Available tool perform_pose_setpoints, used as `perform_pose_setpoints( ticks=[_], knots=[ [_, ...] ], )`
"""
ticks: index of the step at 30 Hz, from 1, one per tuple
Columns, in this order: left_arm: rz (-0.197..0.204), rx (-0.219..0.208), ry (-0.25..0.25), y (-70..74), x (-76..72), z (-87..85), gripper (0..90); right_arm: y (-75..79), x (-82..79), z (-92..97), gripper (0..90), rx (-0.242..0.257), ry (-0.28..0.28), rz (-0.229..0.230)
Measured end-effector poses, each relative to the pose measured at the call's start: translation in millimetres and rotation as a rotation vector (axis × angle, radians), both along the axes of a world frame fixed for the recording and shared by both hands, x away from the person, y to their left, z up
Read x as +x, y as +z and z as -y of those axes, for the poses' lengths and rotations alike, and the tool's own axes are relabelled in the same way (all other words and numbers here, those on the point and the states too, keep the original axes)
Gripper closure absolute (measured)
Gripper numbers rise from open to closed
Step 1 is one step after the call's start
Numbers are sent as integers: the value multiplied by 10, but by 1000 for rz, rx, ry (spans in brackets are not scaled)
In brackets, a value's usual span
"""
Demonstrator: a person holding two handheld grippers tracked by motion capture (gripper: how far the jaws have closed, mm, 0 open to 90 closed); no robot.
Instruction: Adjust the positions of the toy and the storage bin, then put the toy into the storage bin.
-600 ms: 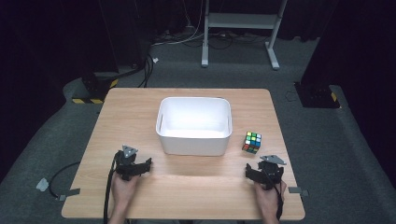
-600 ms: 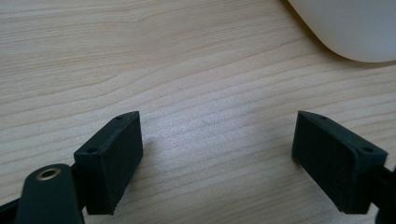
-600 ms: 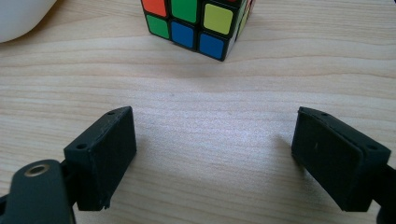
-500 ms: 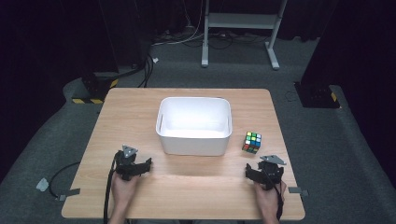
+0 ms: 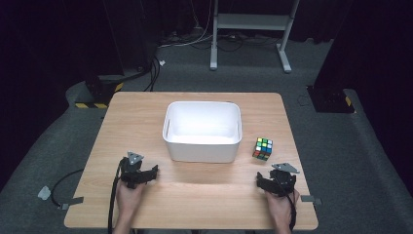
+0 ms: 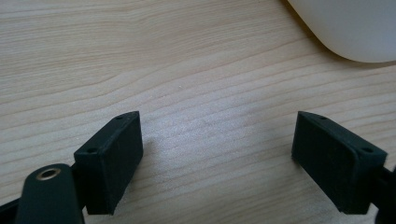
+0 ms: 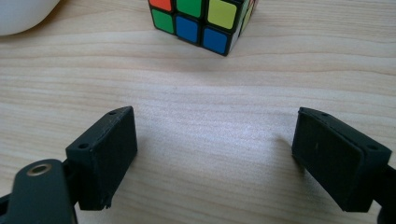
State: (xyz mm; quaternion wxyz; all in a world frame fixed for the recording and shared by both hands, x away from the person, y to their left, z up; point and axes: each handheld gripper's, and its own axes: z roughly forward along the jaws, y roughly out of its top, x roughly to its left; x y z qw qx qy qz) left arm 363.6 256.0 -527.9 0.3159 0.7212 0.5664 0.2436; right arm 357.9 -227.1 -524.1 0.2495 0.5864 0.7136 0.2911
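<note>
One multicoloured plastic puzzle cube (image 5: 263, 148) sits on the light wooden table (image 5: 146, 112), just right of the white plastic tub (image 5: 203, 130). Near it, the right gripper (image 5: 275, 179) rests low, jaws wide apart and empty; its own view shows the cube's red, green, blue and yellow squares (image 7: 201, 21). The left gripper (image 5: 138, 171) also rests open.

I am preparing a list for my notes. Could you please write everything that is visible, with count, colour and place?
puzzle cube: one, multicoloured, on the table right of the tub, ahead of the right gripper
tub: one, white, table centre, nothing seen inside
table: one, light wood
metal stand: one, grey, on the floor behind the table
left gripper: one, black, open, near left table edge
right gripper: one, black, open, near right edge
hands: two, holding the grippers
</note>
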Motion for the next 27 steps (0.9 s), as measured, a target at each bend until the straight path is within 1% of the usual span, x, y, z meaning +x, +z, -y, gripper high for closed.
perform_pose_setpoints(
  ticks=[4,6,7,11,13,16,20,27],
  knots=[
    [-1,1,-1,0,0,-1,166,-2,-46,22,151,-1,26,7],
    [-1,1,-1,1,0,-1,166,-1,-62,21,152,5,25,5],
    [-1,1,-1,1,0,-1,166,-2,-84,17,154,-1,37,8],
    [-1,1,-1,1,0,-1,166,1,-110,9,156,1,40,13],
    [0,0,-1,0,0,0,165,3,-138,-6,156,11,41,14],
    [1,0,-1,0,-1,-1,165,13,-157,-38,156,6,55,15],
    [1,-1,-2,0,-1,-2,166,46,-174,-73,156,18,67,26],
    [2,-5,-4,0,-2,-7,166,100,-207,-135,156,9,87,45]
  ],
)
